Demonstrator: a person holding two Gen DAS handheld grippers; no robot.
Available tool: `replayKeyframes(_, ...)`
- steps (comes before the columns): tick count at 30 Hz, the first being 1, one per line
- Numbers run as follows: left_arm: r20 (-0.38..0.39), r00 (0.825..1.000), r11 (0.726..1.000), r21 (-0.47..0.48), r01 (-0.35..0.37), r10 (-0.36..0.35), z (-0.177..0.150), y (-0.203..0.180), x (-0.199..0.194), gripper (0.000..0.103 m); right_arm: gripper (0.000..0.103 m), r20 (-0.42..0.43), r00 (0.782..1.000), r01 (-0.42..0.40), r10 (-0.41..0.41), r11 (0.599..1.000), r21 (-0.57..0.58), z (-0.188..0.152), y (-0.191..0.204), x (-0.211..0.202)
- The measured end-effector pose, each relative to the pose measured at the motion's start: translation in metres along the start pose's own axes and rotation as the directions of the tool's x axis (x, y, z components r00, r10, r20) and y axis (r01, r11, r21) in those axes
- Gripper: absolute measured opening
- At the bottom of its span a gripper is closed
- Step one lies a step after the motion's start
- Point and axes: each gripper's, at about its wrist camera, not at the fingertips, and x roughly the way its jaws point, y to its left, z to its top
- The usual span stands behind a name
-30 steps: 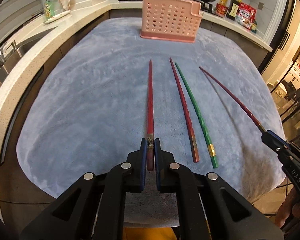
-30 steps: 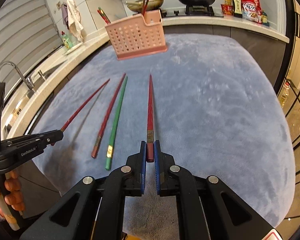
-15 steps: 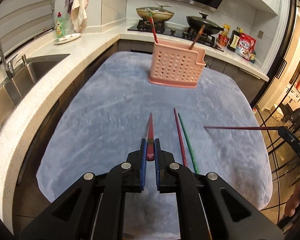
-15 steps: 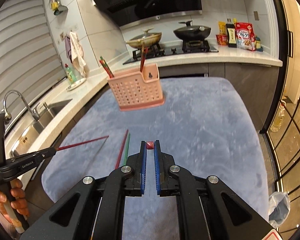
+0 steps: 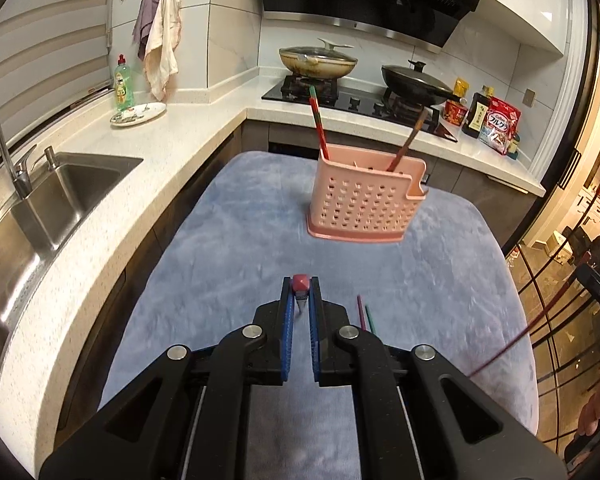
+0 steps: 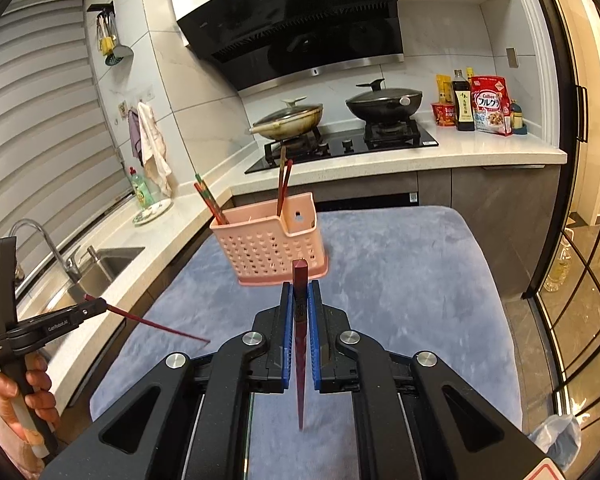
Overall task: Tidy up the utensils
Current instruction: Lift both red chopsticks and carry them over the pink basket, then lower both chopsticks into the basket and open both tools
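While each claw (image 5: 300, 294) grips one, both chopsticks (image 6: 300, 344) point downward.

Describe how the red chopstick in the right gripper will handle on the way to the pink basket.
The red chopstick looks stiff: it runs straight past the right gripper. Gripped only near its thick end, it may pivot. Its glossy surface could slip.

pink perforated basket (image 5: 364, 204), red chopstick (image 6: 300, 344), blue-grey cloth (image 5: 236, 256)

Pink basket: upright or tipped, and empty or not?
Upright on its base on the blue cloth. Not empty: the pink basket holds chopsticks leaning at both ends.
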Motion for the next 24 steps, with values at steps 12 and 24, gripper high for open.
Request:
replayKeyframes(12, 0.133, 0.991, 0.999, 0.019, 0.028, -0.03, 0.095, -0.018, 0.0, 0.007, 0.007, 0.124, 0.989, -0.082, 0.077, 0.996, 0.039, 0.084, 0.001, 0.035)
replayKeyframes(24, 0.301, 0.952, 0.998, 0.02, 0.056, -0.059, 0.193, -0.044, 0.006, 0.007, 0.007, 0.252, 0.959, -0.146, 0.133, 0.989, 0.035, 0.177, 0.028, 0.099)
